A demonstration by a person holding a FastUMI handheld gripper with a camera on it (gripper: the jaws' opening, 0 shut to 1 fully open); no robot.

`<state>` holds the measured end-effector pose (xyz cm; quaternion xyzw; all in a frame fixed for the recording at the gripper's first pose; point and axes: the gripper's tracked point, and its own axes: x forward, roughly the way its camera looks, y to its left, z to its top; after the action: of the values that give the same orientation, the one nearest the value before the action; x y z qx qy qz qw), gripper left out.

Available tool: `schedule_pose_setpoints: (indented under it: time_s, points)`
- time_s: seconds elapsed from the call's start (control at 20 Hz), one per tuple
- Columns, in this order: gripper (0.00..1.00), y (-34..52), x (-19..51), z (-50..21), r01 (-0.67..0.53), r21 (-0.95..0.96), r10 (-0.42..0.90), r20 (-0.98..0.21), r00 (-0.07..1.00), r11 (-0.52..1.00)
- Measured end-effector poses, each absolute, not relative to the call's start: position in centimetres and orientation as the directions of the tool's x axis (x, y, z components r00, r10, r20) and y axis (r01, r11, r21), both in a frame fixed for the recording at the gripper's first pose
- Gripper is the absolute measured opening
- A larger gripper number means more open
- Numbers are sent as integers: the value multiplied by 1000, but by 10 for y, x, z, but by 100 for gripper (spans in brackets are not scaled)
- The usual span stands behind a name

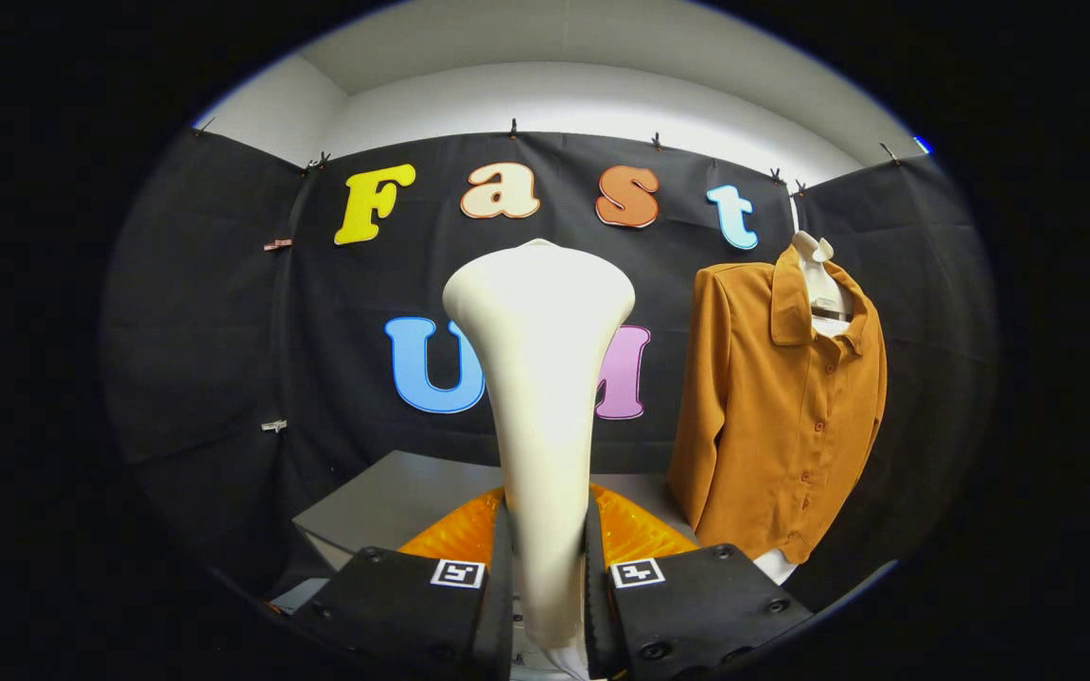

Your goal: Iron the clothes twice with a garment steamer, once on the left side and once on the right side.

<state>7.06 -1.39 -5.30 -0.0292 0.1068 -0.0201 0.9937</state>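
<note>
A cream-white garment steamer (540, 378) stands upright between my fingers, its wide head at the top. My gripper (547, 567) is shut on the steamer's handle, with both fingers pressing its sides. A mustard-brown buttoned shirt (782, 407) hangs on a white hanger (817, 265) to the right of the steamer and farther away. The steamer's head is apart from the shirt, left of its sleeve.
A grey table (394, 501) lies low beyond the fingers. The black cloth wall (223, 331) closes the booth behind and at both sides. A white bit (777, 566) shows under the shirt's hem.
</note>
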Motion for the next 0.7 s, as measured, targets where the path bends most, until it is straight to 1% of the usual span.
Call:
schedule_pose_setpoints:
  time_s: [0.7]
  points:
    - [34, -10, 68, -52, 20, -69, -34, -209, 977, 997]
